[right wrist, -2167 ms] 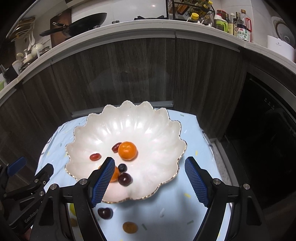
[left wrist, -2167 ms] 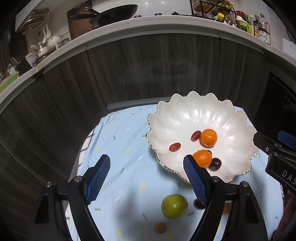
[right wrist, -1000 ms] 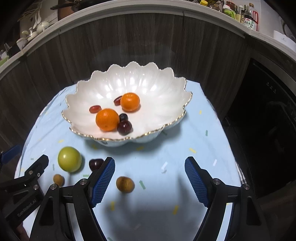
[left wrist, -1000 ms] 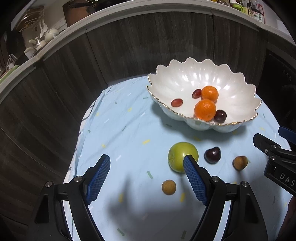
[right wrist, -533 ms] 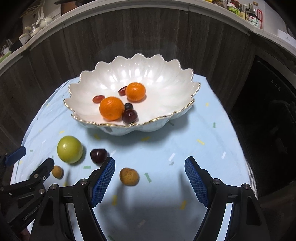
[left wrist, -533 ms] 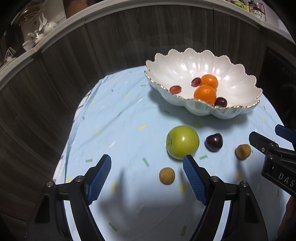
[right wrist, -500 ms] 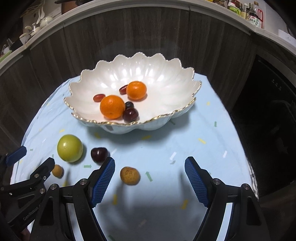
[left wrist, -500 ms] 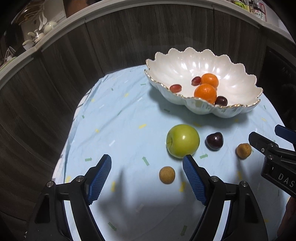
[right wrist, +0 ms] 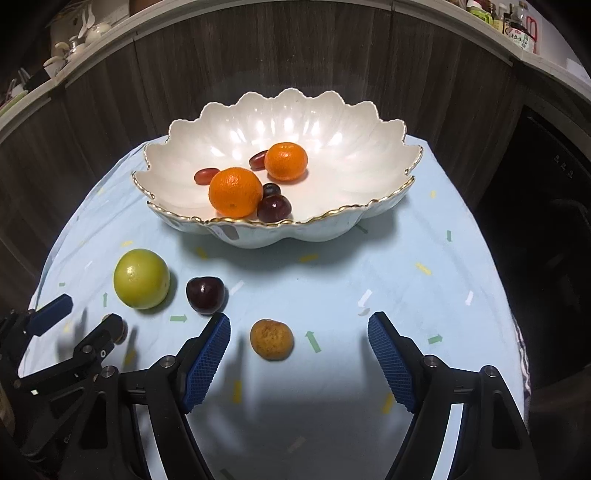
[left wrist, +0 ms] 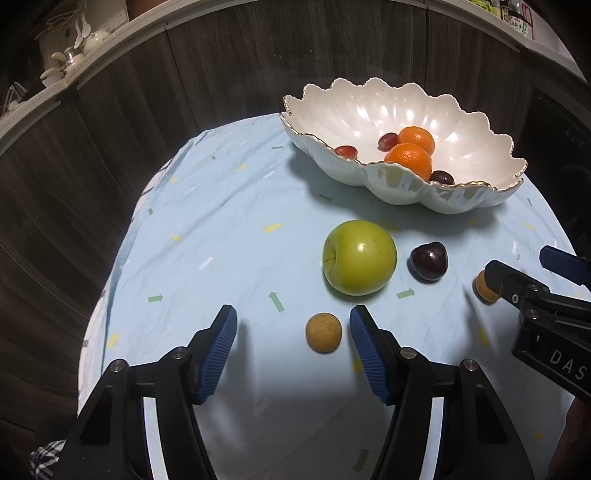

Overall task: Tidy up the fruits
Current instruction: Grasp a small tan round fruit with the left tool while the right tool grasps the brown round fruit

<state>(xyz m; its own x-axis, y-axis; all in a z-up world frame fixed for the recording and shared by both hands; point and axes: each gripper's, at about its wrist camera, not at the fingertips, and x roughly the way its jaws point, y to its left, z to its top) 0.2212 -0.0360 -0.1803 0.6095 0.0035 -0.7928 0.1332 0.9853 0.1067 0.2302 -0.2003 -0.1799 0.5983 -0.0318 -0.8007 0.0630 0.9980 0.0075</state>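
Observation:
A white scalloped bowl (left wrist: 476, 192) (right wrist: 332, 225) holds two oranges (right wrist: 236, 192), red grapes and dark cherries. On the blue cloth lie a green apple (left wrist: 359, 257) (right wrist: 141, 278), a dark cherry (left wrist: 428, 261) (right wrist: 205, 294) and two small brown fruits. My left gripper (left wrist: 291, 332) is open, low over the cloth, with one brown fruit (left wrist: 324, 332) between its fingers, nearer the right one. My right gripper (right wrist: 298, 336) is open, with the other brown fruit (right wrist: 272, 339) between its fingers, nearer the left one.
The round table (right wrist: 424, 295) is covered by a light blue cloth with small arrows. Dark wood cabinet fronts (left wrist: 221, 74) curve behind it. A counter above carries kitchenware and bottles (right wrist: 517, 29). A dark appliance front (right wrist: 554, 184) stands at the right.
Both grippers have pulled back from above the bowl and come down toward the cloth. Each now has a small brown fruit between its open fingers.

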